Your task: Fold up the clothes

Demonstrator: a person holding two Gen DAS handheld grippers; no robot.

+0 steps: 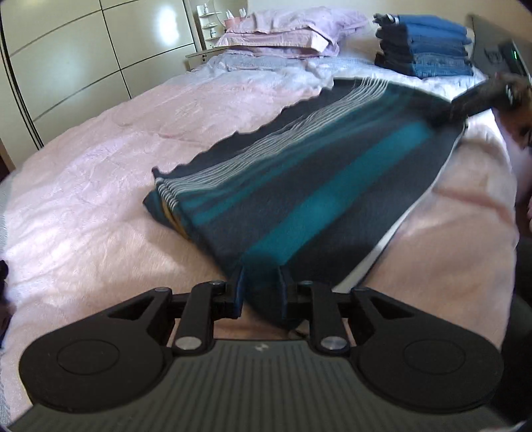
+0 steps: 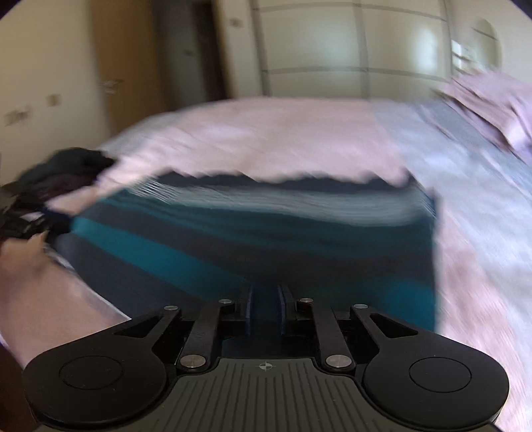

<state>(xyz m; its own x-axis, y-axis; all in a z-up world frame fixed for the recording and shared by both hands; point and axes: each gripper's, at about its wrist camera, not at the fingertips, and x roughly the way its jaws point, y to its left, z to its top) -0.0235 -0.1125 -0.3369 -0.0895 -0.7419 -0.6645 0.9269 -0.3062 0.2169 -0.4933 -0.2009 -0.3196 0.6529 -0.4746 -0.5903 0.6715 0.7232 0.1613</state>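
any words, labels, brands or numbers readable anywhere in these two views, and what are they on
No readable text in either view.
left gripper body: a small pale mark, a symbol, not letters.
right gripper body: a crosshair symbol, no words.
Dark device at the bed's far right edge: a small green light and faint markings, too small and blurred to read.
Bottles on the shelf: any labels too small to read.
Striped garment: no visible tag.

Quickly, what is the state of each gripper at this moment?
Left gripper: closed on the near edge of the striped garment.
Right gripper: closed on the same striped garment, at its other end.
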